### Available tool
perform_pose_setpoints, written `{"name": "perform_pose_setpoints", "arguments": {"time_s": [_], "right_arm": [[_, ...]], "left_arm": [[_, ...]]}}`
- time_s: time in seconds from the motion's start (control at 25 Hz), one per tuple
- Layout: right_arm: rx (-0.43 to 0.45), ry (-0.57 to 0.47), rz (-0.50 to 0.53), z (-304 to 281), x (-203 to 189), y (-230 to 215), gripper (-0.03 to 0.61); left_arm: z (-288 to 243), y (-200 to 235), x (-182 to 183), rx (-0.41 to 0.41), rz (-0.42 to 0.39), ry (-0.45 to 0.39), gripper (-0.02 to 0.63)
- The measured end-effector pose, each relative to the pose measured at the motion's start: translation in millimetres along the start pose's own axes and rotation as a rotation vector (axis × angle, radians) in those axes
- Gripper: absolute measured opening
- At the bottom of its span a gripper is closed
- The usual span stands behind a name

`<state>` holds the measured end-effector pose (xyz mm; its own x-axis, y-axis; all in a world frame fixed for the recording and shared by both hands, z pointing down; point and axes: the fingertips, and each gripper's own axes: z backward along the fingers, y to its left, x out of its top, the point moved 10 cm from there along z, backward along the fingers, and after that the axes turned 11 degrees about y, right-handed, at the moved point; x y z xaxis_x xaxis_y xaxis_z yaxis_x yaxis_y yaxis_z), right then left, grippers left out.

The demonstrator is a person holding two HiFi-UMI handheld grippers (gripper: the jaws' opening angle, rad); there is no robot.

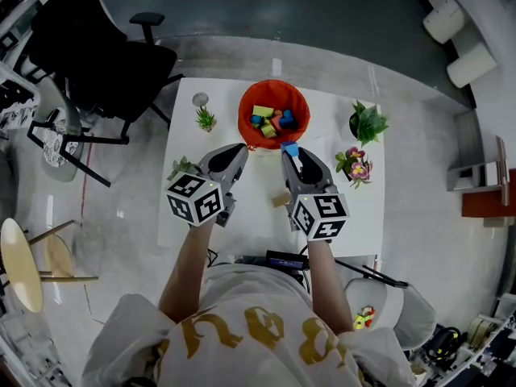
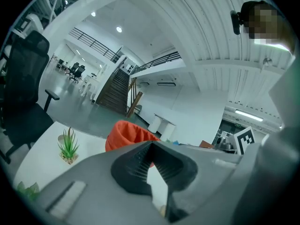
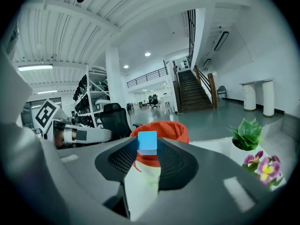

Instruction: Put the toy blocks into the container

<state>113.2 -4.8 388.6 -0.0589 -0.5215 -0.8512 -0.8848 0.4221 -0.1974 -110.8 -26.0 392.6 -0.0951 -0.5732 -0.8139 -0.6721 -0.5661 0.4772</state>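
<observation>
Pinched at the tips of the right gripper's (image 3: 148, 150) jaws: a small blue block (image 3: 147, 142), flat-faced and square-edged. Sits above the white desk (image 1: 258, 208), near the orange container (image 1: 244, 111) of coloured blocks (image 1: 272, 121). Left gripper's (image 2: 151, 145) jaws apparently closed, empty.

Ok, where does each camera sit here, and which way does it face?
Head view: on the person's head, facing steeply down at the white table and round orange container; forearms, shirt, left hand-held gripper and right hand-held gripper show.
Left gripper view: on the left hand-held gripper, facing along its closed, empty jaws toward the container.
Right gripper view: on the right one, facing the container past the blue cube block it grips.
Shared: all three show the container.
</observation>
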Motion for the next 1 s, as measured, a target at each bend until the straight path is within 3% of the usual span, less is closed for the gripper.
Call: {"name": "perform_pose_setpoints", "arguments": {"time_s": [1.0], "right_arm": [[0.017,0.035,0.094,-60.8,50.4,-5.5,0.163]], "left_arm": [[-27.7,37.1,24.0,0.015,0.033,-0.03,0.002]]}}
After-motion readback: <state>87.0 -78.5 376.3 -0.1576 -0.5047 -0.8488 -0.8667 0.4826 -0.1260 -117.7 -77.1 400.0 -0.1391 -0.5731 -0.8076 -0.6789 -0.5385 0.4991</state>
